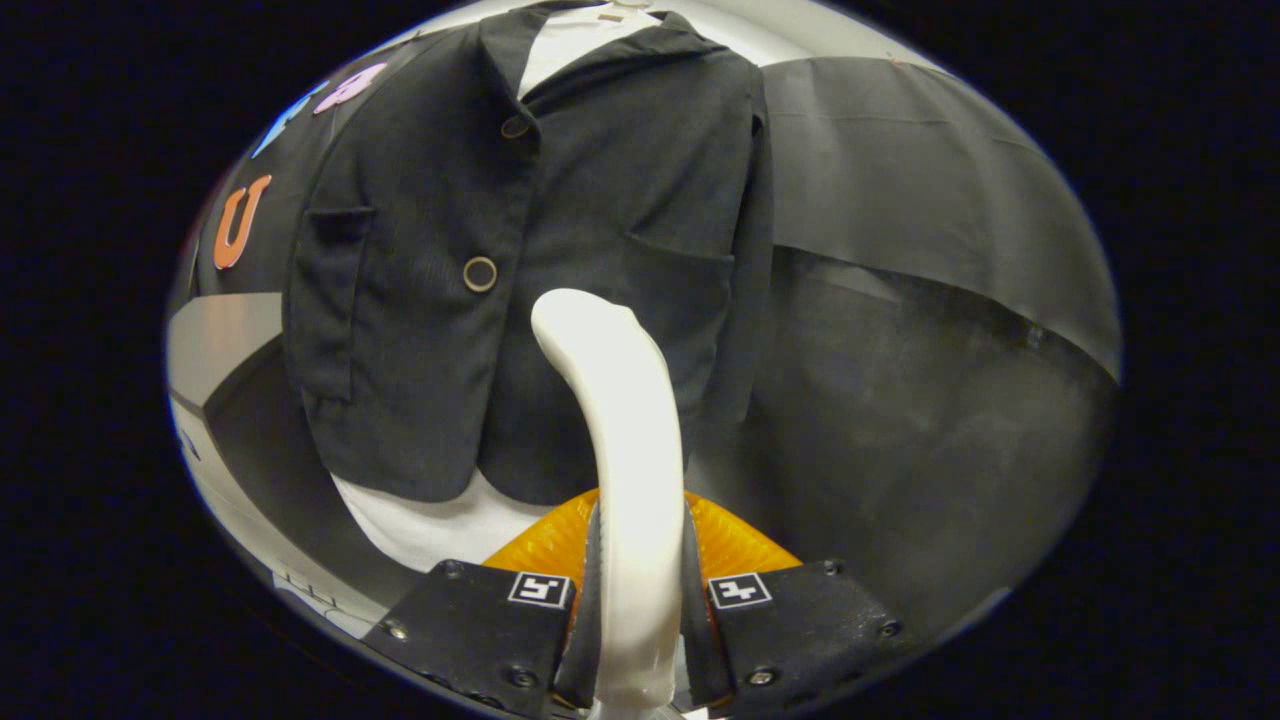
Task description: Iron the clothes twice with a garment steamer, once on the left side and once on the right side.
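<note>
Straight ahead of the claw (640, 600), clamped on the upright steamer handle (625, 440), hangs a black jacket (520, 230).

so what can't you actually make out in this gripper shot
- Steamer head: hidden behind the white steamer handle, which the gripper is shut on; whether it touches the black jacket can't be told.
- Orange part: mostly hidden by the fingers.
- Jacket's collar top: cut off by the view's edge.

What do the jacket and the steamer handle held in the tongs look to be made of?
Jacket: dark woven cloth, matte, with a fine weave and soft folds.
Steamer handle: likely cream moulded plastic, smooth with a slight sheen.
The tongs are shut on the handle.
</note>
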A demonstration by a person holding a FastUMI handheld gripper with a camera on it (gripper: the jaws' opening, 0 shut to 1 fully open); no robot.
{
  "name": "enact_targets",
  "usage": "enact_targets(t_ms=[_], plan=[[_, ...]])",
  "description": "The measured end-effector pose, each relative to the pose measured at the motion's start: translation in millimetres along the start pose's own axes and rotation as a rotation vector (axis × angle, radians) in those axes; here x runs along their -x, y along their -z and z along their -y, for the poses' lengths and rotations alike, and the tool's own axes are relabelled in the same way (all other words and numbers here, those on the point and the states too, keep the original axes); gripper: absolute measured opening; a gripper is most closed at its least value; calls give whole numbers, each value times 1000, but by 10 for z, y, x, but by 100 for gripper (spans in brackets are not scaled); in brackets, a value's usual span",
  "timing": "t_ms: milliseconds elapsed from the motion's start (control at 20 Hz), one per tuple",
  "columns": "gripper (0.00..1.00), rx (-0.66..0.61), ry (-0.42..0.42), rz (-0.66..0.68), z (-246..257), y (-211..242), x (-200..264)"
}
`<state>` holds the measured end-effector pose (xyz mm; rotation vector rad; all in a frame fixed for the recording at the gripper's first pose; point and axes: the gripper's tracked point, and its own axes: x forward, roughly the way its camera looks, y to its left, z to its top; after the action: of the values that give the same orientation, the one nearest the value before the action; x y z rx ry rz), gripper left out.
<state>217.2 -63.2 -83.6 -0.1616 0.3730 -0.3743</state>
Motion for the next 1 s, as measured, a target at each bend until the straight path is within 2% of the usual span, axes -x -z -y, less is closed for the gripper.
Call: enact_targets(t_ms=[350, 800, 1000], plan=[[37, 61, -1, -27, -12, 39, -14], [37, 76, -98, -111, -73, 70, 47], [37, 13, -137, -127, -143, -53, 183]])
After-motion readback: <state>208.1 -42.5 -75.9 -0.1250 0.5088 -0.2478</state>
